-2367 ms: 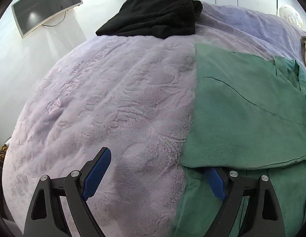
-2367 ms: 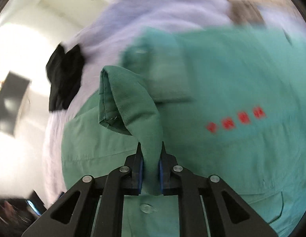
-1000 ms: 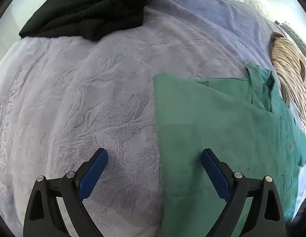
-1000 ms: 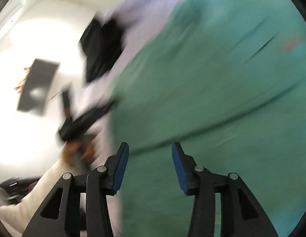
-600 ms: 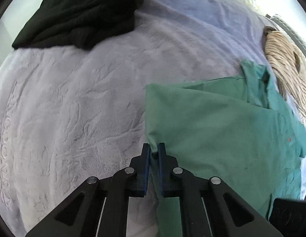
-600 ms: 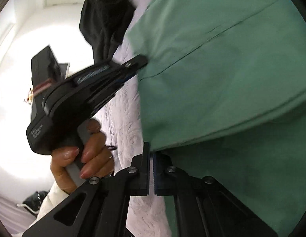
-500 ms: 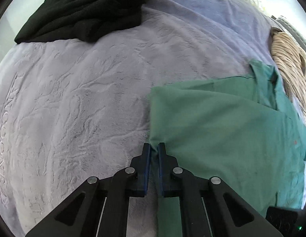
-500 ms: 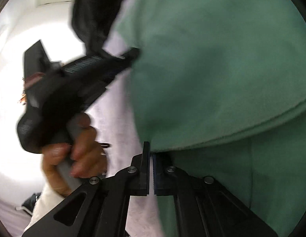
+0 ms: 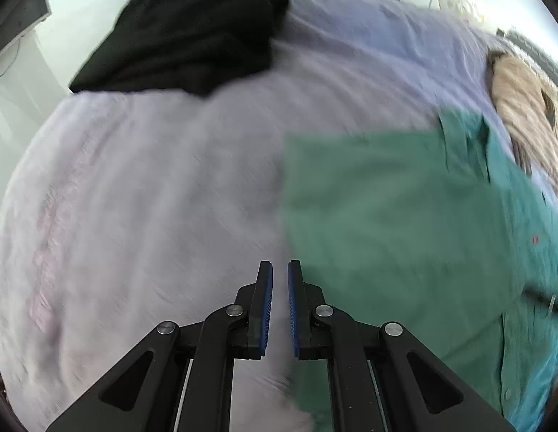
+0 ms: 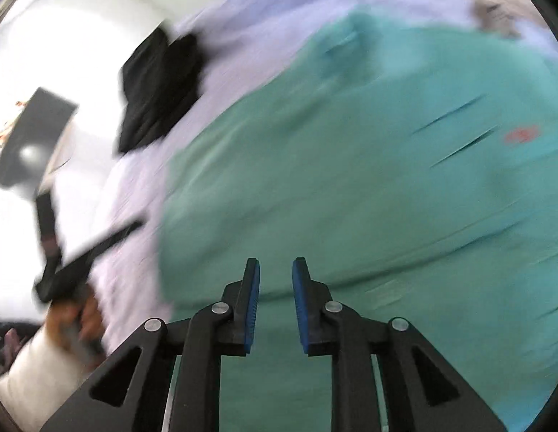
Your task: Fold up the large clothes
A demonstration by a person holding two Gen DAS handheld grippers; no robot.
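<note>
A green shirt [image 9: 387, 234] lies folded and flat on a lavender blanket [image 9: 152, 198]. In the left wrist view my left gripper [image 9: 279, 264] hovers over the blanket just left of the shirt's left edge, jaws almost together with only blanket showing in the slit. My right gripper [image 10: 277, 262] hangs above the green shirt [image 10: 351, 180] near its lower left corner. Its jaws are opening, and no cloth is between the pads. Small red lettering [image 10: 522, 135] marks the shirt. The right wrist view is blurred and shows the left tool [image 10: 80, 252] in a hand [image 10: 80, 316].
A pile of black clothes [image 9: 192, 28] sits at the far end of the bed, also seen as black clothes [image 10: 156, 90]. A beige knitted garment [image 9: 531, 115] lies beyond the shirt's collar. A dark monitor [image 10: 30, 144] hangs on the white wall.
The left jaws went from wide open to closed on the shirt's left edge, then came off it and lifted. The right jaws closed at the folded edge and have parted again.
</note>
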